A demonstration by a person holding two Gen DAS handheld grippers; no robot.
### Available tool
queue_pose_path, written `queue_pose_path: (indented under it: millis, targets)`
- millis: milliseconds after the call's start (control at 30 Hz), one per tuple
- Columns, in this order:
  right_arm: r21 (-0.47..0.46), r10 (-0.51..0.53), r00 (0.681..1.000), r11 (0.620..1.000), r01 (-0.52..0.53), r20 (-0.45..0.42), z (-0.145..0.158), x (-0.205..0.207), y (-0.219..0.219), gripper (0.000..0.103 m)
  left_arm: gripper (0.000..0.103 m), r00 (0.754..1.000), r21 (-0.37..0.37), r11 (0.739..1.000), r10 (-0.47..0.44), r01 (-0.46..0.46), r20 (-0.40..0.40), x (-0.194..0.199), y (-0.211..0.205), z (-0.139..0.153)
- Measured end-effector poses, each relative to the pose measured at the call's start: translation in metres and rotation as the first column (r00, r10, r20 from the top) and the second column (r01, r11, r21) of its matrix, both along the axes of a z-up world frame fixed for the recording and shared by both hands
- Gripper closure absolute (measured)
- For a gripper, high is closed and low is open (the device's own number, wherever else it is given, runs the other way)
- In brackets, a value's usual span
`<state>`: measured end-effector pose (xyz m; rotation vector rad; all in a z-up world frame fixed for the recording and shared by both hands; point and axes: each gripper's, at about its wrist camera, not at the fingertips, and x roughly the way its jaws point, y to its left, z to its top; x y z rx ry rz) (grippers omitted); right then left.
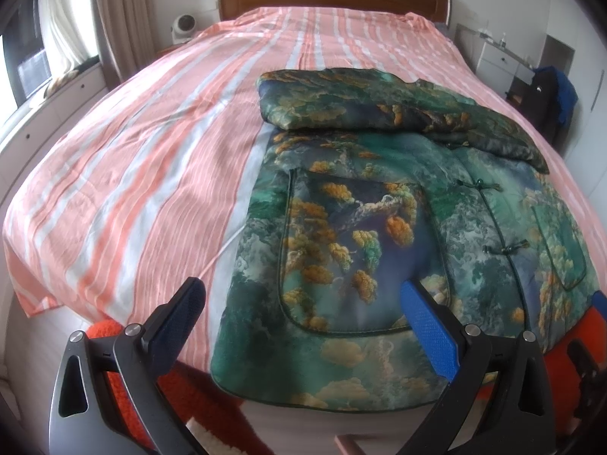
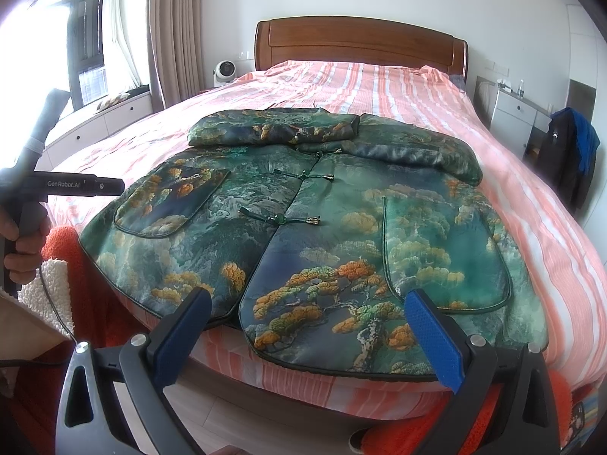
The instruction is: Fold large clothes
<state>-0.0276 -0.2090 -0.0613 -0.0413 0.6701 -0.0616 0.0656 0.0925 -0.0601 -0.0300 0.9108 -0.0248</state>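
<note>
A green padded jacket (image 1: 364,235) with orange tree print lies flat, front up, on the near part of the bed; it also shows in the right wrist view (image 2: 303,235). Both sleeves (image 2: 273,129) are folded across its upper part. My left gripper (image 1: 303,314) is open and empty, hovering over the jacket's lower left hem. My right gripper (image 2: 307,326) is open and empty, hovering over the lower right hem. The left gripper's body (image 2: 64,185) shows at the left of the right wrist view, held in a hand.
The bed (image 1: 132,174) has a pink and white striped cover and a wooden headboard (image 2: 360,41). A white fan (image 2: 224,72) stands at the far left. A white dresser (image 2: 512,113) and a dark bag (image 2: 569,151) stand on the right. Orange fabric (image 1: 182,386) hangs below the bed's edge.
</note>
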Motion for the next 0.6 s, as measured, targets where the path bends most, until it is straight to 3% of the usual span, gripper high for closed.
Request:
queue_pose_path:
  millis: [600]
  targets:
    - [-0.002, 0.005, 1.000, 1.000, -0.005, 0.001, -0.0018, 0.0007, 0.0018, 0.002, 0.001, 1.000, 0.006, 1.000, 0.005, -0.005, -0.004, 0.0007, -0.0003, -0.0010]
